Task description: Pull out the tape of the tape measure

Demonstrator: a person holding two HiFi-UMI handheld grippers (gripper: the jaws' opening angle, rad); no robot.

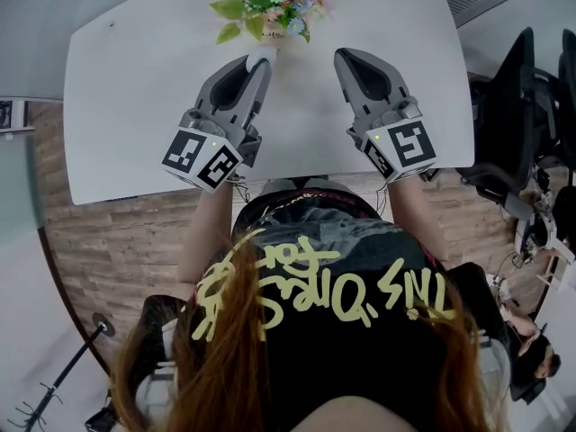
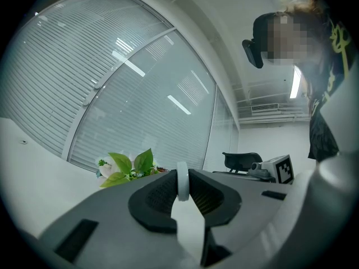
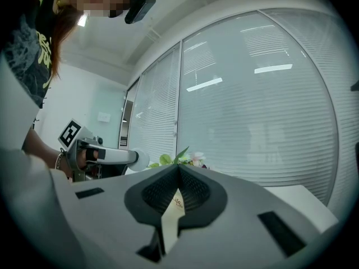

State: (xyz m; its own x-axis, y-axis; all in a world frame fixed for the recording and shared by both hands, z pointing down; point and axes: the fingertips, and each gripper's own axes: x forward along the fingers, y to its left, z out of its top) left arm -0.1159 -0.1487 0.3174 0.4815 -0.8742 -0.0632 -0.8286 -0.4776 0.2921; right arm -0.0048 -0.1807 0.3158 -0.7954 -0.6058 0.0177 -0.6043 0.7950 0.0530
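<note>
The tape measure (image 1: 263, 53) is a small white round case, and my left gripper (image 1: 260, 64) is shut on it just below the flowers. In the left gripper view the case (image 2: 182, 179) stands on edge, pinched between the dark pads. No tape shows pulled out of it. My right gripper (image 1: 346, 58) is beside it to the right, apart from it, with its jaws shut. In the right gripper view the right gripper (image 3: 178, 170) shows a pale printed strip (image 3: 174, 205) in the slot behind the tips; I cannot tell what it is. Both grippers are tilted upward.
A white table (image 1: 135, 106) lies under both grippers. A bunch of flowers with green leaves (image 1: 265, 3) stands at its far edge, just beyond the left gripper's tip. Dark office chairs (image 1: 522, 106) stand to the right of the table. Window blinds fill the background.
</note>
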